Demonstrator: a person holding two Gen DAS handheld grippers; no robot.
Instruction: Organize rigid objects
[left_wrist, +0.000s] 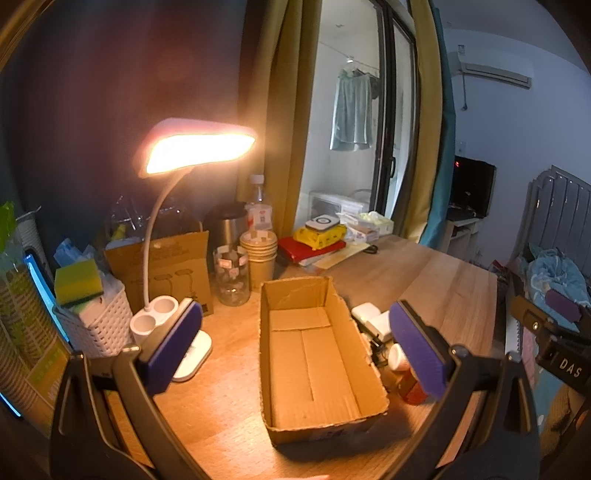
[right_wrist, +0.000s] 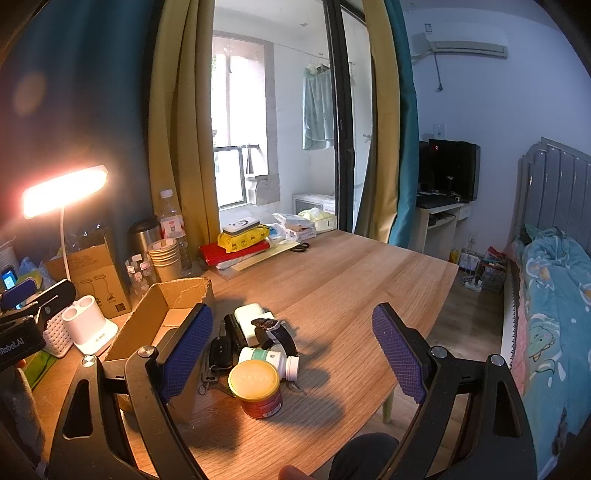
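Note:
An empty open cardboard box (left_wrist: 314, 354) (right_wrist: 162, 317) lies on the wooden table (right_wrist: 351, 273). Right of it sits a cluster: a red can with a yellow lid (right_wrist: 256, 387), a white pill bottle (right_wrist: 269, 360) on its side, a black-strapped watch (right_wrist: 273, 332), a white case (right_wrist: 251, 321), a black car key (right_wrist: 220, 352) and a dark slim object (right_wrist: 234, 328). My left gripper (left_wrist: 295, 347) hovers open over the box. My right gripper (right_wrist: 291, 354) hangs open above the cluster, holding nothing. The left view shows the cluster (left_wrist: 391, 347) partly hidden behind the right finger.
A lit white desk lamp (left_wrist: 195, 151) stands left of the box, with a white basket (left_wrist: 96, 325), brown carton (left_wrist: 162, 269), glass jar (left_wrist: 232, 275), paper cups (left_wrist: 258, 254) and steel flask (left_wrist: 227, 225) behind. Books and packets (right_wrist: 247, 243) lie at the table's far edge. A bed (right_wrist: 554, 295) is at right.

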